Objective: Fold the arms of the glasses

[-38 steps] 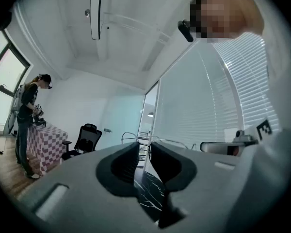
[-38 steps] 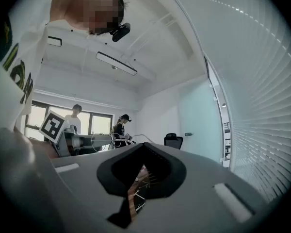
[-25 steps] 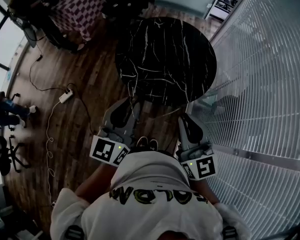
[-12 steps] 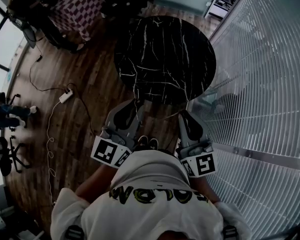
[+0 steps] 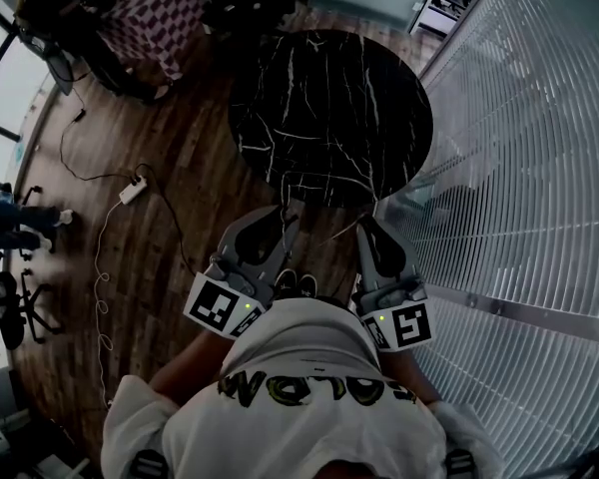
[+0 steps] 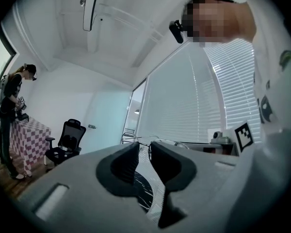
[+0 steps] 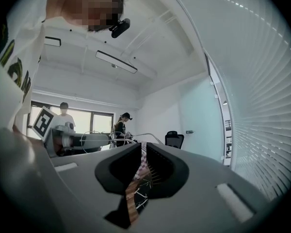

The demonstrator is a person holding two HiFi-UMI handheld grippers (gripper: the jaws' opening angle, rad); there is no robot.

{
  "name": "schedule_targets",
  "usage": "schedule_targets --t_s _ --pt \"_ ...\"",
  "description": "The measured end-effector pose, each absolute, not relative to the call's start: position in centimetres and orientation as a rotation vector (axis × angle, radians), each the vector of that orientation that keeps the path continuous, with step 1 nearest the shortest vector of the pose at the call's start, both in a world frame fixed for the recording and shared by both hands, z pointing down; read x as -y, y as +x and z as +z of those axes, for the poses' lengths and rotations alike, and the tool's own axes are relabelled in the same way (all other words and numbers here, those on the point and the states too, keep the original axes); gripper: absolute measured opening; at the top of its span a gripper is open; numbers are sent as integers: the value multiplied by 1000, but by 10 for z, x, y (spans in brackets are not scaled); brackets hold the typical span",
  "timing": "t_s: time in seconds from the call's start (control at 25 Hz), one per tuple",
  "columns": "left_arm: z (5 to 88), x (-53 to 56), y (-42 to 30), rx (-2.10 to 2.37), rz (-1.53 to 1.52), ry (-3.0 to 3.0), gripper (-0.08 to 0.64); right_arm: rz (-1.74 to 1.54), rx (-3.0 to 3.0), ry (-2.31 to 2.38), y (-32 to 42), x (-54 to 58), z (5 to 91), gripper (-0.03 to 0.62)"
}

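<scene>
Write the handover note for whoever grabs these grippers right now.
Left gripper: jaws almost together on the thin wire glasses, near a lens rim.
Right gripper: jaws almost together at the end of one wire arm, apparently pinching it.
Glasses: held in the air between the two grippers, close to the body, off the black marble table.
Done: glasses are picked up.
Left: that arm looks stretched out, not folded; the other arm cannot be made out. Fold both.

Yellow-green lettering runs across the person's white shirt [image 5: 314,392], upside down from here and too warped to read. The left hand-held gripper [image 5: 278,218] and right hand-held gripper [image 5: 371,230] bear only black-and-white square markers [image 5: 220,307], no words.
</scene>
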State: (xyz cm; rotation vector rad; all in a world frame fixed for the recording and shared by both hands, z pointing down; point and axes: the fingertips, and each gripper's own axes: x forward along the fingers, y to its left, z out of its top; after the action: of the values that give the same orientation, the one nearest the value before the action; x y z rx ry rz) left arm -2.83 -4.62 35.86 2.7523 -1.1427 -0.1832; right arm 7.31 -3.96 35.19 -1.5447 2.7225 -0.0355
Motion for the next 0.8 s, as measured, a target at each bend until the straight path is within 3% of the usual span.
schedule_targets --t_s 0.8 --pt "361 25 -4 953 -143 2815 80 -33 -2744 -1487 61 44 350 34"
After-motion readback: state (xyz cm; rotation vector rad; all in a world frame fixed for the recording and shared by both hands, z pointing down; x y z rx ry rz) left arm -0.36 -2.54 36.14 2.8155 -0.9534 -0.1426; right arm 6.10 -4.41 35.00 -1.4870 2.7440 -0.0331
